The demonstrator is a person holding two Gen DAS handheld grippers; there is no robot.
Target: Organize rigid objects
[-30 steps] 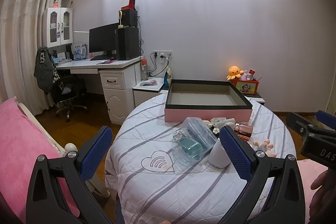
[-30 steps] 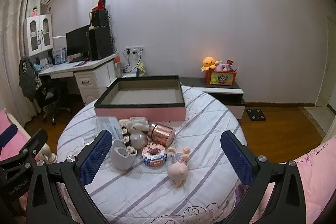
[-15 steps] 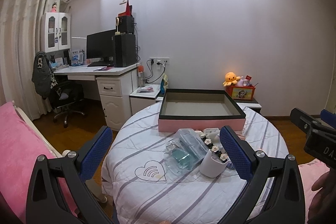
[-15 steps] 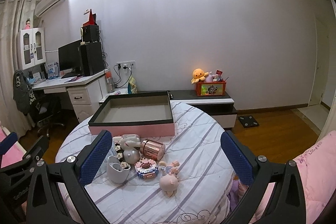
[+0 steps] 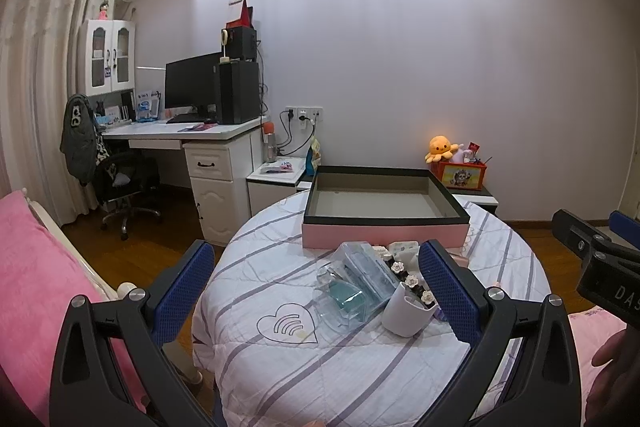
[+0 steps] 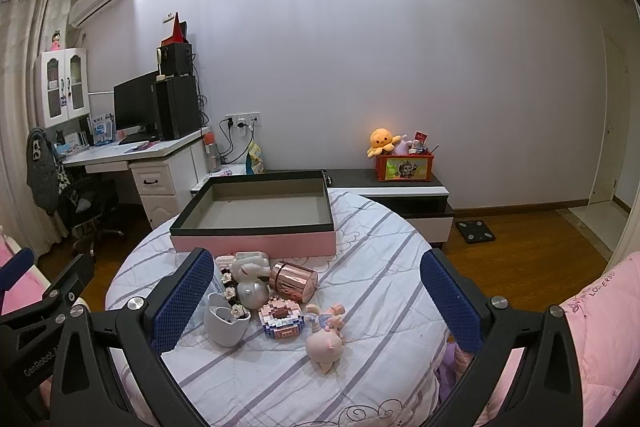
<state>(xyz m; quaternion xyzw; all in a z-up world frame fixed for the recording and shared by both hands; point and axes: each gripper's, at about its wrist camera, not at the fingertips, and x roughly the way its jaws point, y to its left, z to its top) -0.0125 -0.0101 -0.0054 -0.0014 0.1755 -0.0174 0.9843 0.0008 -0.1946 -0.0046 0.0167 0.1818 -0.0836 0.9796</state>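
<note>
Left gripper [image 5: 316, 285] and right gripper [image 6: 316, 293] spread wide, holding nothing, bare striped quilt [image 6: 384, 267] right of glossy copper canister [image 6: 293, 275], shallow pink-walled tray [image 6: 256, 241] behind

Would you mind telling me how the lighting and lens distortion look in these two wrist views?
Left wrist view: ceiling lights blow out the top of the wall, dark fisheye corners, the curtain bows; the pink tray stays sharp. Right wrist view: the same glare overhead, the doorway at right curves, and the pig figurine on the striped table is evenly lit.
</note>
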